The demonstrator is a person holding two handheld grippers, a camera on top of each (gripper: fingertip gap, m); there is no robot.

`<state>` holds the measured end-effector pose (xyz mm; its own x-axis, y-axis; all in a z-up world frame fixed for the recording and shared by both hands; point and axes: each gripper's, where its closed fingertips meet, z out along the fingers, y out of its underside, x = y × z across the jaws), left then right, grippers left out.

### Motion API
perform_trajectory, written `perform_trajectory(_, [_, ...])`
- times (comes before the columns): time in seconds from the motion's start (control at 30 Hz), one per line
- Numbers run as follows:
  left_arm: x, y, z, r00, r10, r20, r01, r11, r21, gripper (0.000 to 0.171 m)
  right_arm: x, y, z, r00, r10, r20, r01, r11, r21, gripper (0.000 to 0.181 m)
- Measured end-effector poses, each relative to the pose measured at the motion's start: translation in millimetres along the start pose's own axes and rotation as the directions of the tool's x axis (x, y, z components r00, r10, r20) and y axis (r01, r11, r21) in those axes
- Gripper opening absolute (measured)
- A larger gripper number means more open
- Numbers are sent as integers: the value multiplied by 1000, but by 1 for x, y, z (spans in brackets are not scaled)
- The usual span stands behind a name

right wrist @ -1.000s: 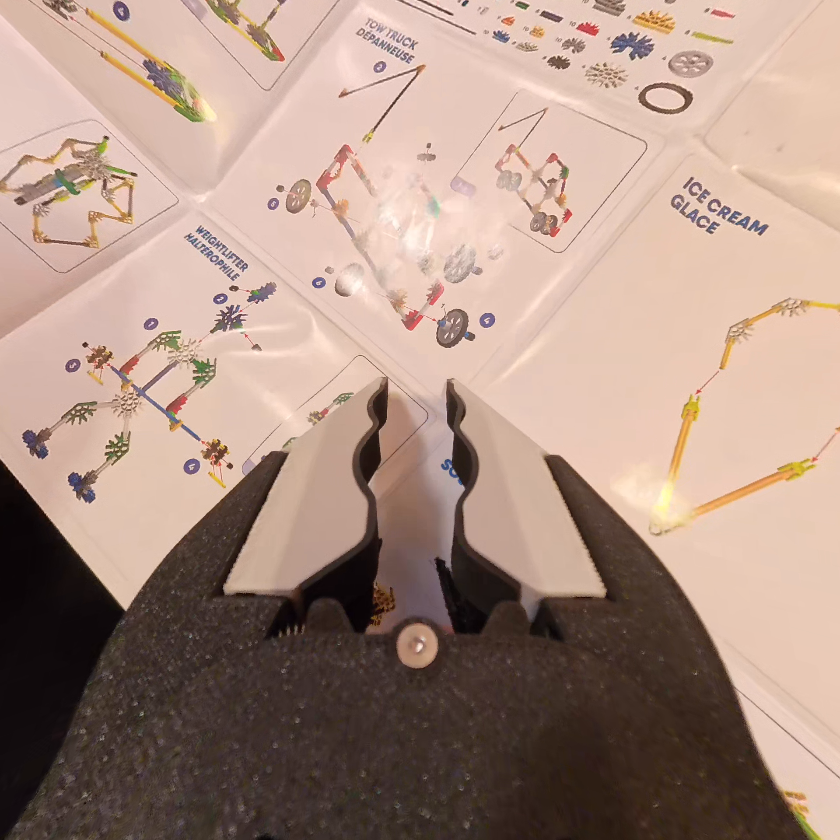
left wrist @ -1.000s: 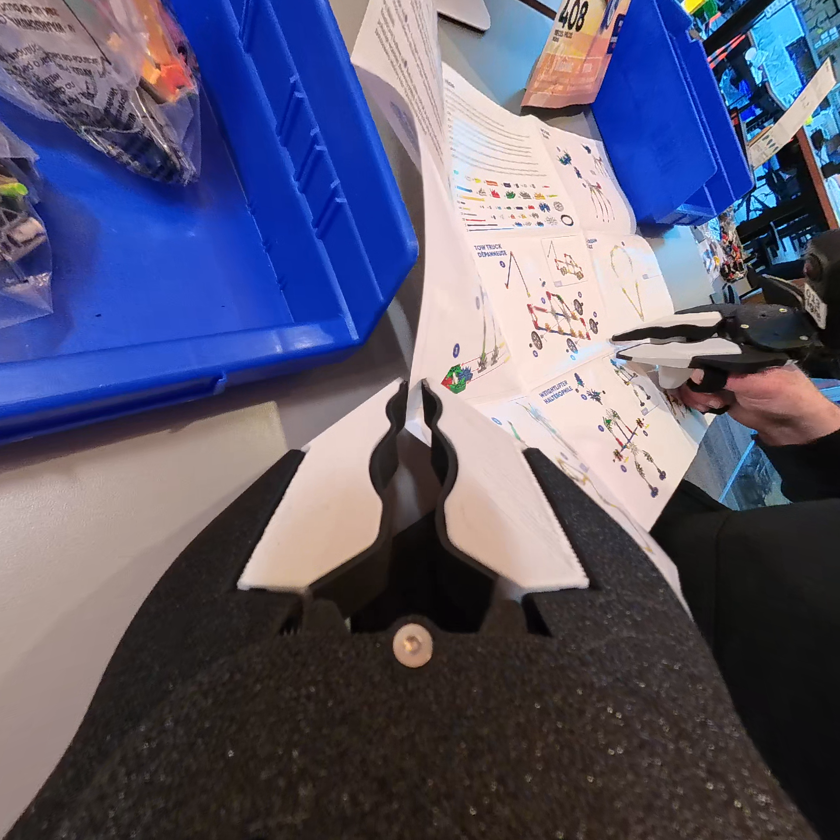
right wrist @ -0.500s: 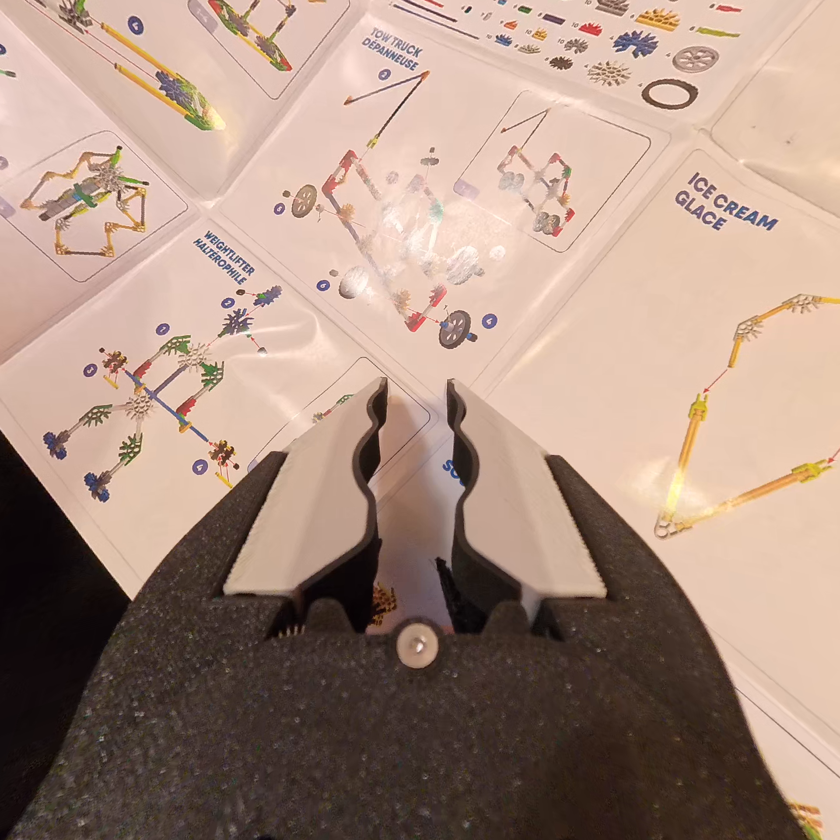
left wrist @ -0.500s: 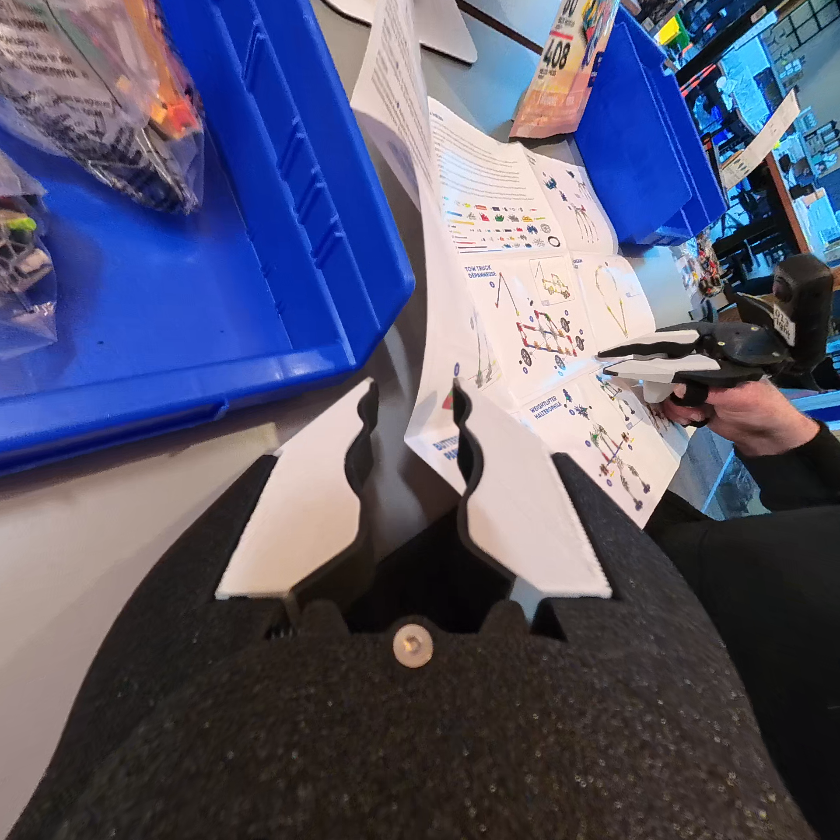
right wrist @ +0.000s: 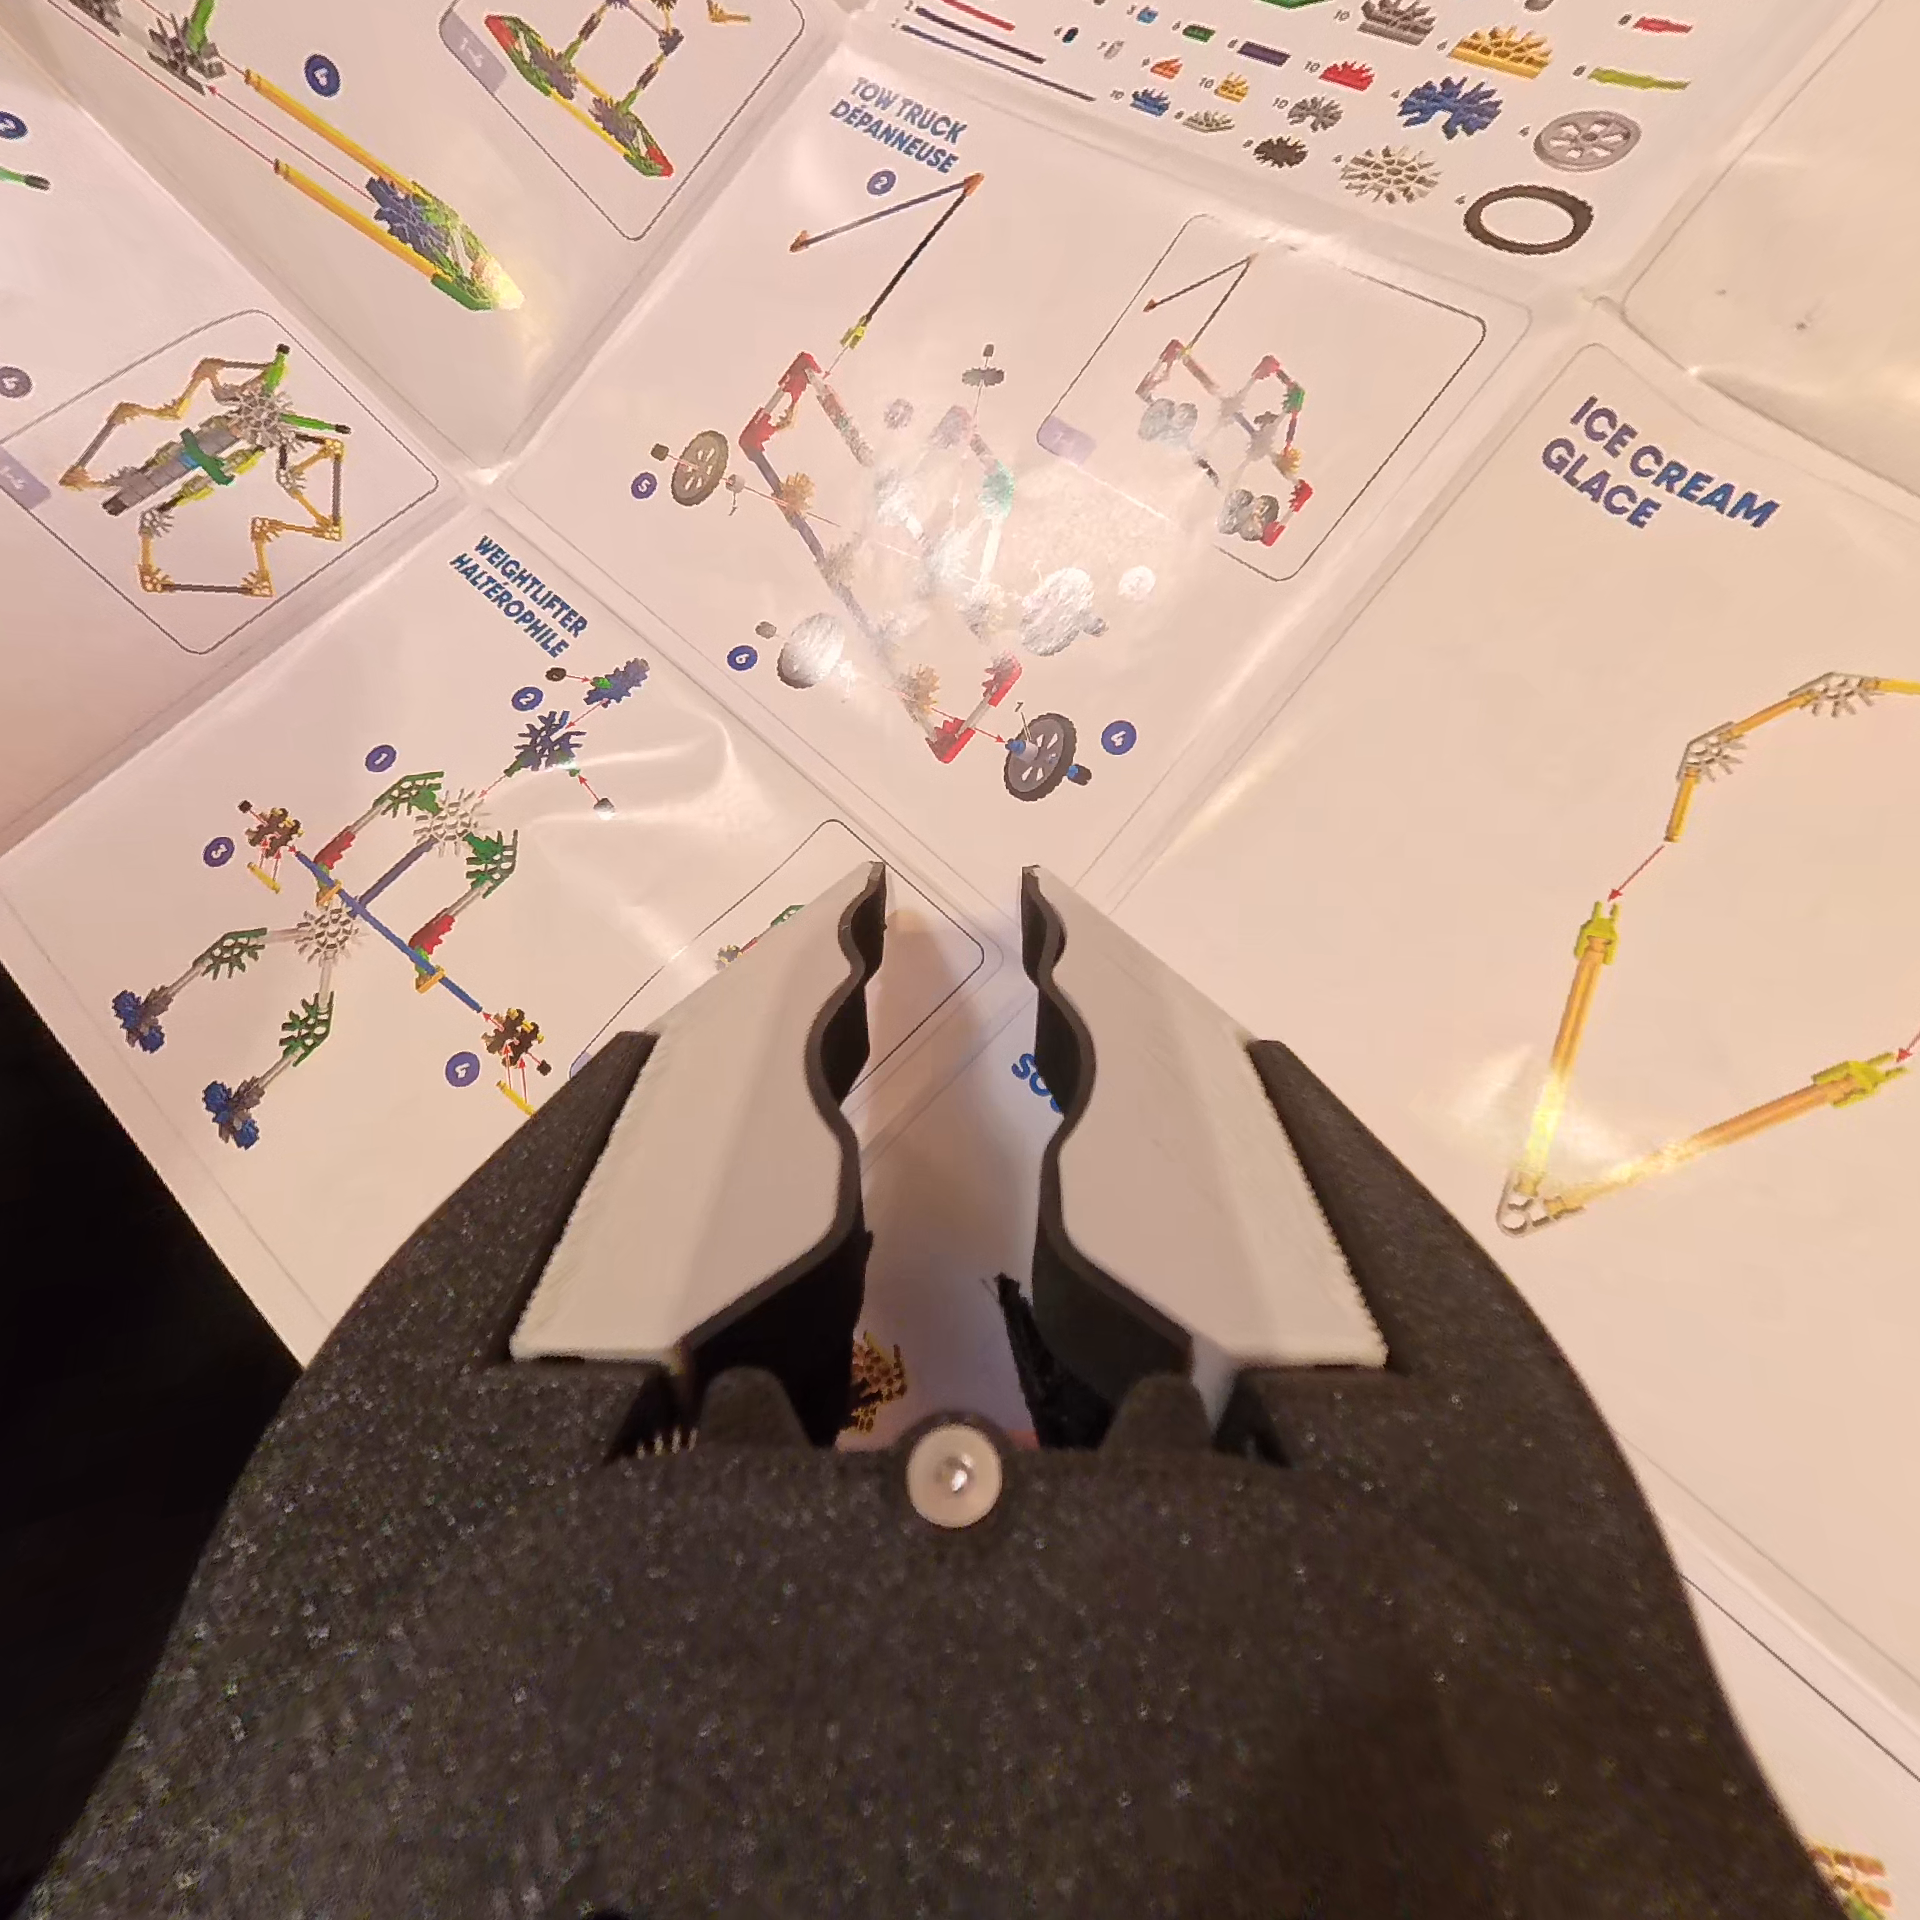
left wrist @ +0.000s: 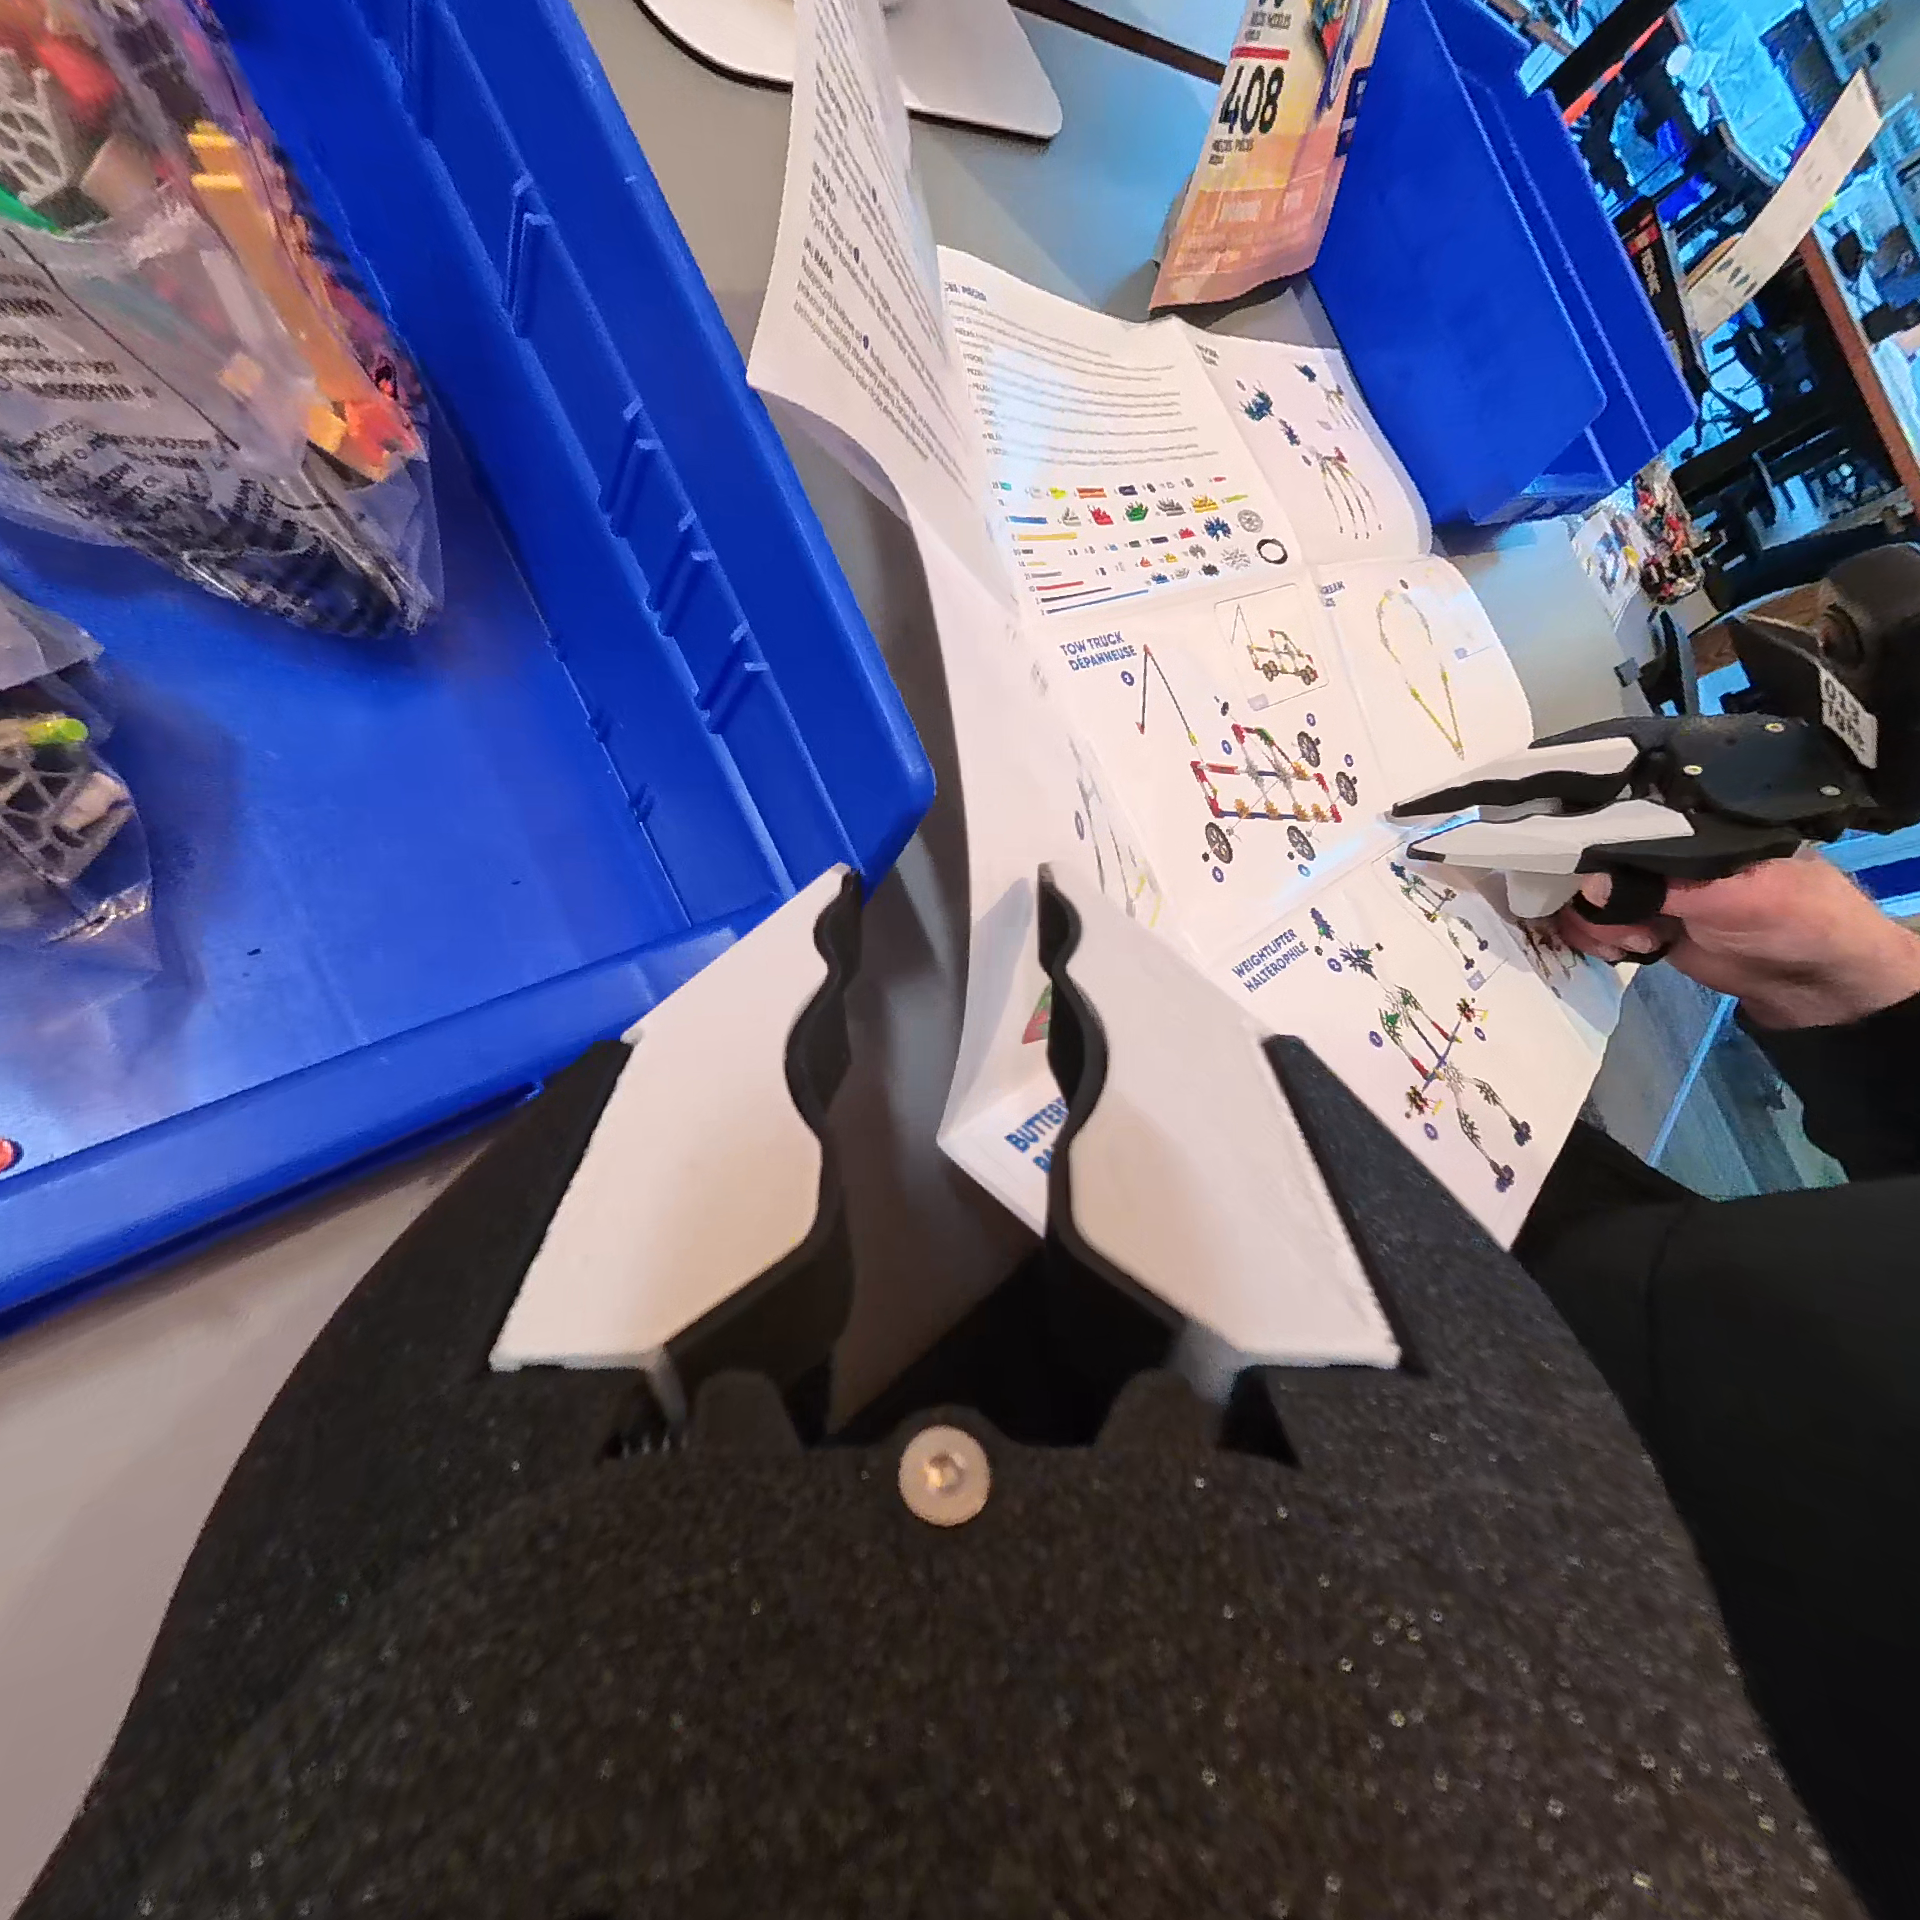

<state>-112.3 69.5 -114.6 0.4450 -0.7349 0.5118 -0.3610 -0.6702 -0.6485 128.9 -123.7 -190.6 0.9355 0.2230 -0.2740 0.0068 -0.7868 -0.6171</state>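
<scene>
A large white fold-out instruction sheet (left wrist: 1174, 582) with coloured building diagrams lies on the grey table (left wrist: 156, 1507). Its left edge curls upward. My left gripper (left wrist: 945, 883) is open, and the sheet's raised near corner stands loosely between the jaws, against the right finger. My right gripper (right wrist: 954, 875) is open by a narrow gap and empty. Its tips are just above the middle of the sheet (right wrist: 1351, 831). It also shows in the left wrist view (left wrist: 1405, 834), held by a hand (left wrist: 1745, 945).
A blue bin (left wrist: 665, 582) with clear bags of toy parts (left wrist: 208, 364) stands close on the left. A second blue bin (left wrist: 1455, 312) and an orange printed box (left wrist: 1257, 177) stand behind the sheet. A dark sleeve (left wrist: 1766, 1351) is at the right. Left tips to right tips: about 35 centimeters.
My left gripper was closed on the sheet's raised corner and has opened wide, letting it go. My right gripper has stayed nearly still over the sheet.
</scene>
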Motion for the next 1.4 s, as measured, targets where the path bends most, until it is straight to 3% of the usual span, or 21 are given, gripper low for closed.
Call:
perform_trajectory(0.17, [1, 4, -2, 1000, -4, -1, 4, 1000, -10, 19, 0, -1, -1, 1000, 10, 10, -10, 1000, 11, 23])
perform_trajectory(0.67, [3, 9, -4, 1000, -5, 11, 5, 1000, -8, 9, 2, -17, -23, 993, 91, 71, -99, 988, 119, 23])
perform_trajectory(1.4, [4, 11, -4, 1000, -21, 16, 21, 1000, -13, 13, 115, 7, -98, 945, 194, -264, -154, 974, 165, 39])
